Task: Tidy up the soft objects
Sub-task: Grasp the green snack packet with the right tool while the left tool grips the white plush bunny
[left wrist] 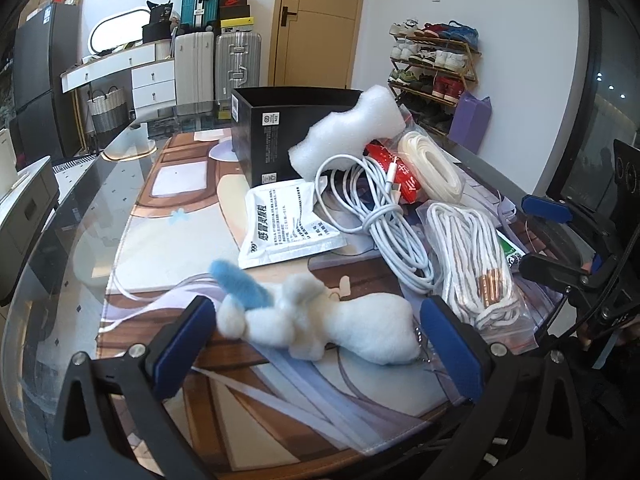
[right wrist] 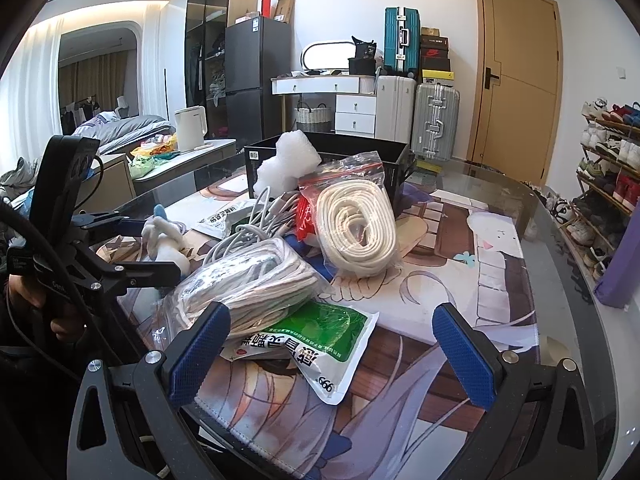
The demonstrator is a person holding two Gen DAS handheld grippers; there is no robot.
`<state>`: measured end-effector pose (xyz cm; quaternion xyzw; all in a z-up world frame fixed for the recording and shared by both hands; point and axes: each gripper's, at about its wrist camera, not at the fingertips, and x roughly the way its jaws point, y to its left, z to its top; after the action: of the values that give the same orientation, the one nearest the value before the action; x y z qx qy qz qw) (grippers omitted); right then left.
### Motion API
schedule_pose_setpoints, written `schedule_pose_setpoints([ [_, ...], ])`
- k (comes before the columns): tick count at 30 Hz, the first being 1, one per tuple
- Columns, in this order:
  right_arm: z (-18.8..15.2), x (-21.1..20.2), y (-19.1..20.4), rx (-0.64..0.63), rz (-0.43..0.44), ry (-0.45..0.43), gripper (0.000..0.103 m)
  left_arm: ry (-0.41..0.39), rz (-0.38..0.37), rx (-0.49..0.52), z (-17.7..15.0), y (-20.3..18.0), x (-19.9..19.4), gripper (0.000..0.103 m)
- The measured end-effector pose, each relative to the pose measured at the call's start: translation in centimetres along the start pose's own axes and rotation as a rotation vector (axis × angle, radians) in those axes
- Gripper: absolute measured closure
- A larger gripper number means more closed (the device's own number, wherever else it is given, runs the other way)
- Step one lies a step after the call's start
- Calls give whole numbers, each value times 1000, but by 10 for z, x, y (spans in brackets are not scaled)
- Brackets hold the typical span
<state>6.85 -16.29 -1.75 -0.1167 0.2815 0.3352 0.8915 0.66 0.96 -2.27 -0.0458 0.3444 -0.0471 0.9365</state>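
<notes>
The left gripper (left wrist: pixel 316 344) stands with its blue-padded jaws spread wide on either side of a fluffy white plush toy with a blue ear (left wrist: pixel 320 320), which lies on its side on the printed cartoon desk mat (left wrist: pixel 192 208); neither pad touches the toy. Just ahead of this gripper and to its right, a coiled white charging cable (left wrist: pixel 384 216) sprawls beside a clear zip bag of white cord with copper ferrules (left wrist: pixel 476 264). Ahead lies a flat white medicine sachet with black print (left wrist: pixel 286 224), and beyond it an open black cardboard box (left wrist: pixel 280 132) with a lumpy white foam block (left wrist: pixel 348 132) leaning against its front. A red packet (left wrist: pixel 394 172) and a clear bag of cream-coloured flat rope (left wrist: pixel 432 168) sit to the right of the foam.

The right gripper (right wrist: pixel 332 348) also hangs open, its blue pads well apart, above a green-and-white medicine sachet (right wrist: pixel 320 344) that lies between the fingers, partly tucked under the bag of white cord (right wrist: pixel 248 284). Farther ahead the bag of cream rope (right wrist: pixel 360 228) rests against the black box (right wrist: pixel 348 152), the foam block (right wrist: pixel 288 160) rising to its left. Off to this gripper's left, the plush toy (right wrist: pixel 164 240) shows between the left gripper's black arms
</notes>
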Motion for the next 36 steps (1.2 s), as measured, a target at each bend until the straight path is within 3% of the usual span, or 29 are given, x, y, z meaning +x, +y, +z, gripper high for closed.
schedule_pose_setpoints([
  [3,0,1,1,-4,2,3,0,-2,7,18,-1,-3,1,3],
  [5,0,2,2,-5,4,4,0,-6,2,28,-1,-5,1,11],
  [18,0,2,2,0,4,13,0,-48,-23,4,1,2,-9,11],
  [24,-4,7,-2,0,-21,71,0,-60,-19,-6,2,4,-11,11],
  [36,-11,18,19,-93,35,161,0,-65,-12,-16,4,7,-13,11],
])
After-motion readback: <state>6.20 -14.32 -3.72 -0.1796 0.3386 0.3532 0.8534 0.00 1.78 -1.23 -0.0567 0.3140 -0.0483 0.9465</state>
